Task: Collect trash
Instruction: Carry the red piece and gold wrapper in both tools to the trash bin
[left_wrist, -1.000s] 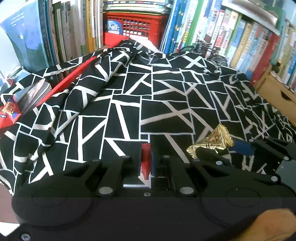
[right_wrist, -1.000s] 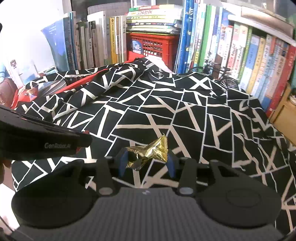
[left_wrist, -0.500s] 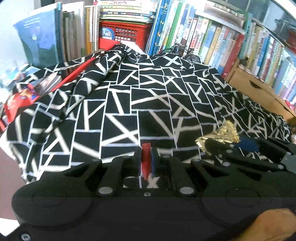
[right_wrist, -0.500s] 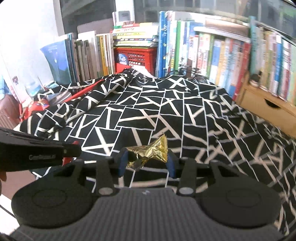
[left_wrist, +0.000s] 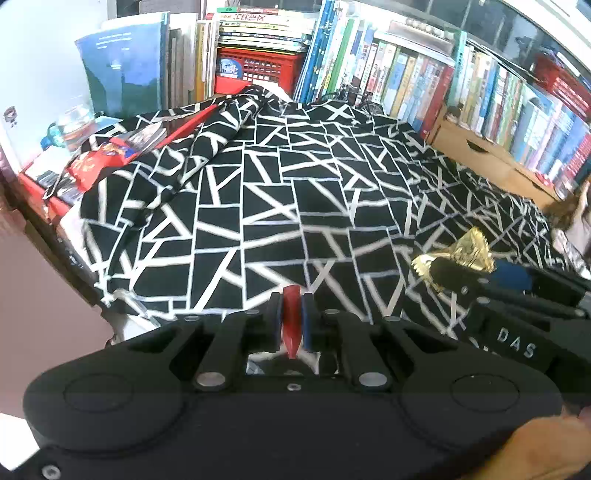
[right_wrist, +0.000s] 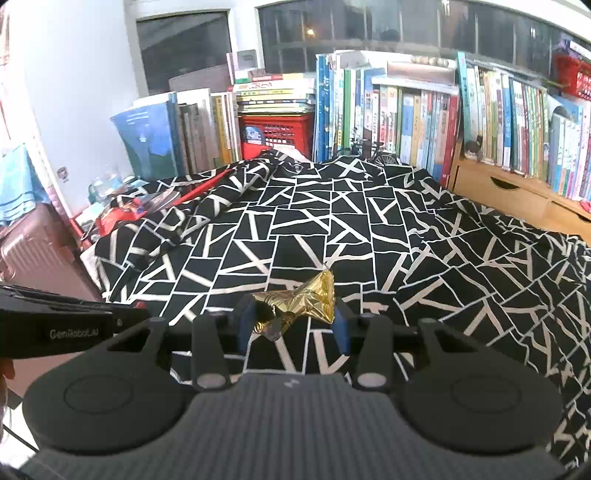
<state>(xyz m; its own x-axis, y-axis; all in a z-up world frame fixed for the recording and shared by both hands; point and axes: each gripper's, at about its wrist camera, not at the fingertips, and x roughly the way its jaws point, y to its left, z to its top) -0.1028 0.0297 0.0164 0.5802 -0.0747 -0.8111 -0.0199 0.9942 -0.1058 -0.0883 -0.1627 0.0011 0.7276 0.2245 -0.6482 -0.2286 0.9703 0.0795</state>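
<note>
My left gripper (left_wrist: 292, 317) is shut on a thin red scrap of wrapper (left_wrist: 291, 325) that stands edge-on between its blue pads. My right gripper (right_wrist: 293, 321) is shut on a crumpled gold foil wrapper (right_wrist: 303, 302), pinched between its blue pads. From the left wrist view the same gold wrapper (left_wrist: 458, 254) shows at the right, held by the right gripper (left_wrist: 476, 267). Both grippers hang above the black-and-white patterned cloth (right_wrist: 332, 229) that covers the bed. The left gripper's body (right_wrist: 66, 325) enters the right wrist view from the left edge.
Books fill the shelves (right_wrist: 406, 110) behind the bed, with a red crate (right_wrist: 275, 131) among them. A wooden drawer unit (right_wrist: 509, 188) stands at the right. Red snack packets and magazines (left_wrist: 107, 155) lie at the cloth's left edge. A pink suitcase (right_wrist: 33, 251) stands at far left.
Both grippers have pulled back and risen from the cloth, still holding their wrappers. More of the bed, shelves and window has come into view.
</note>
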